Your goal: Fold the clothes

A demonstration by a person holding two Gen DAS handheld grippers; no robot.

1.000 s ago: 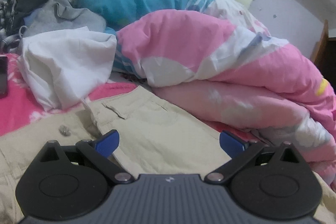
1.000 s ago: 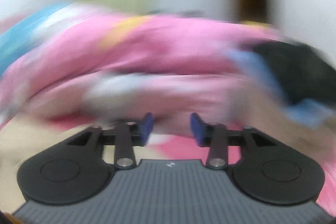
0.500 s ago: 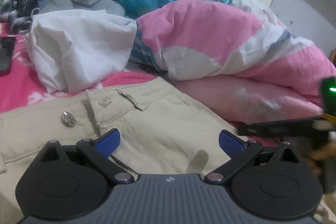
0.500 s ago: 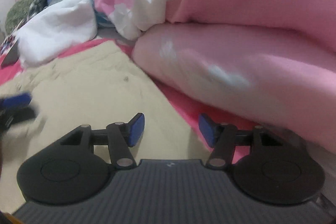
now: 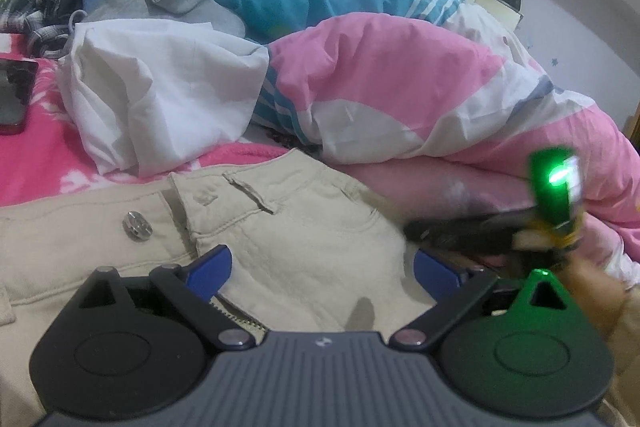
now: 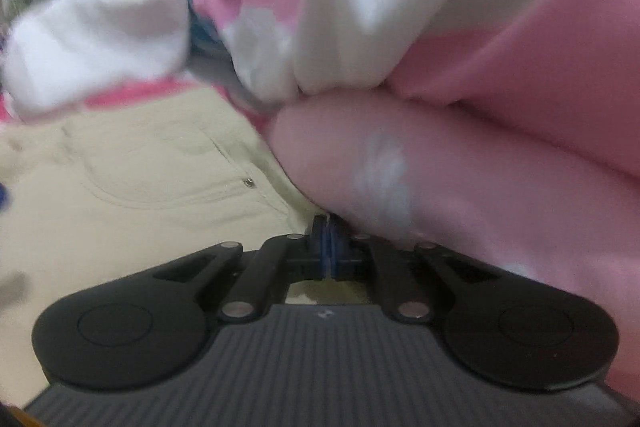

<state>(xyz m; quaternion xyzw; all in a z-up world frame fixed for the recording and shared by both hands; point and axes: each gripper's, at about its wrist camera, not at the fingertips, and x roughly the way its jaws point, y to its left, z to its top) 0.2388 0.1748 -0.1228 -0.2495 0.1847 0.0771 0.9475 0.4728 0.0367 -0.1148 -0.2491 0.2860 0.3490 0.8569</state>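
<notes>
Left wrist view: we hover the left gripper [image 5: 320, 267] low over the beige trousers [image 5: 288, 227], its blue pads set wide apart with only flat cloth beneath them, nothing pinched.
Trousers: they lie spread on the pink bedsheet [image 5: 36, 163] right under and ahead of our left claw, waistband away from us, the metal button [image 5: 137, 223] just beyond the left pad, the open fly running back under it.
Right gripper: it [image 5: 424, 231] shows blurred, just ahead of our left claw's right pad, at the trousers' far-side edge by the pink quilt [image 5: 400, 83].
Right wrist view: the right gripper [image 6: 329, 247] has just been closing and its pads now meet; they sit at the seam where the trousers [image 6: 140, 171] run under the quilt [image 6: 480, 155], but we cannot tell whether any cloth is caught between them.
Step in hand: we judge this as taking hold of the waist edge to start the first fold; the garment is not yet folded at all.
Next move: we would check the right claw truly has the edge, then bring our left pads down and close on the waistband near the button.
Risk: the quilt crowds the right claw and could get pinched instead.
</notes>
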